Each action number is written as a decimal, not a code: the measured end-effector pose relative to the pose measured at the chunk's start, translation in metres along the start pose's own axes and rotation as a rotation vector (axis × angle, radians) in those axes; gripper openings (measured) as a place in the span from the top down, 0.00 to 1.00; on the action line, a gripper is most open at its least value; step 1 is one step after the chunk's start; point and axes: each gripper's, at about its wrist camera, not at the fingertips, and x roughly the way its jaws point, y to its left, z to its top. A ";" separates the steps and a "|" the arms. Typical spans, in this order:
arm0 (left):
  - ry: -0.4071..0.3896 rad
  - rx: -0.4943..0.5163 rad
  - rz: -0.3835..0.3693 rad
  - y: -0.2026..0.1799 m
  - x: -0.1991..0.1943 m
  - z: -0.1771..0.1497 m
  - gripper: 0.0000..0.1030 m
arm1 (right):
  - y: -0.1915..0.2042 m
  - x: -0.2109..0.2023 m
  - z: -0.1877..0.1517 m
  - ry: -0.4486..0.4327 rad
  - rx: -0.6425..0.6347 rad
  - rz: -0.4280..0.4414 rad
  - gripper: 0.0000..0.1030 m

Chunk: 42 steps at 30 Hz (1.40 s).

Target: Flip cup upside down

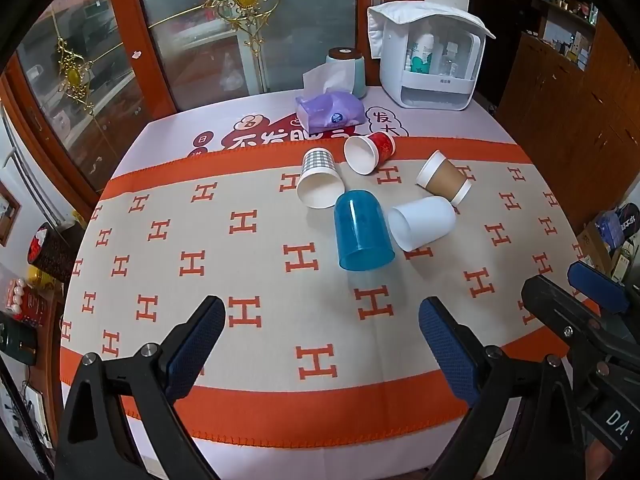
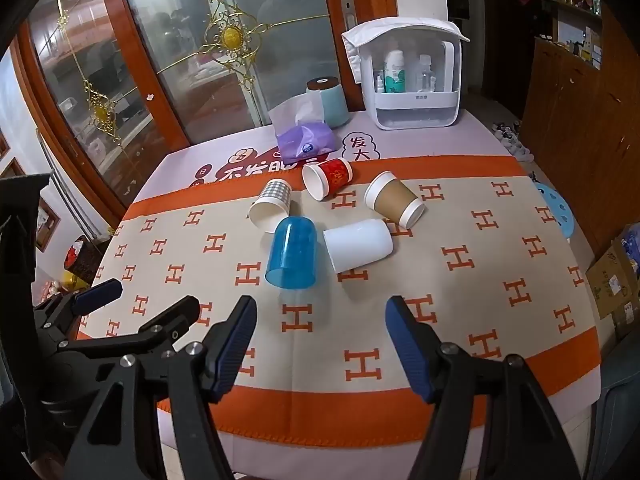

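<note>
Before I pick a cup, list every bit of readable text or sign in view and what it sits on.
"H", repeated in orange: the table runner.
"不发胖", partly covered: the white tablecloth behind the cups.
"发大": a cloud shape on the same cloth, beside the tissue pack.
"日": a small red circle on the cloth.
"DA", cut off: the right gripper body, seen from the left wrist.
Too small or blurred: tissue pack logo, white organizer label, red cup pattern.
</note>
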 end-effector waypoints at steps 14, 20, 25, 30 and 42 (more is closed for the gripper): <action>0.001 0.000 -0.001 0.000 0.000 0.000 0.06 | 0.000 0.001 0.000 0.001 0.003 0.002 0.35; 0.002 -0.001 0.000 0.000 0.000 0.001 0.06 | -0.002 0.002 0.000 0.003 0.004 0.005 0.35; 0.003 -0.001 -0.001 0.000 0.000 0.001 0.06 | -0.002 0.003 0.000 0.004 0.006 0.007 0.35; 0.002 -0.001 -0.001 0.000 0.000 0.001 0.06 | -0.002 0.004 0.001 0.004 0.007 0.008 0.35; 0.020 -0.013 -0.018 0.003 0.003 -0.002 0.06 | -0.006 0.015 0.005 0.013 0.004 0.015 0.35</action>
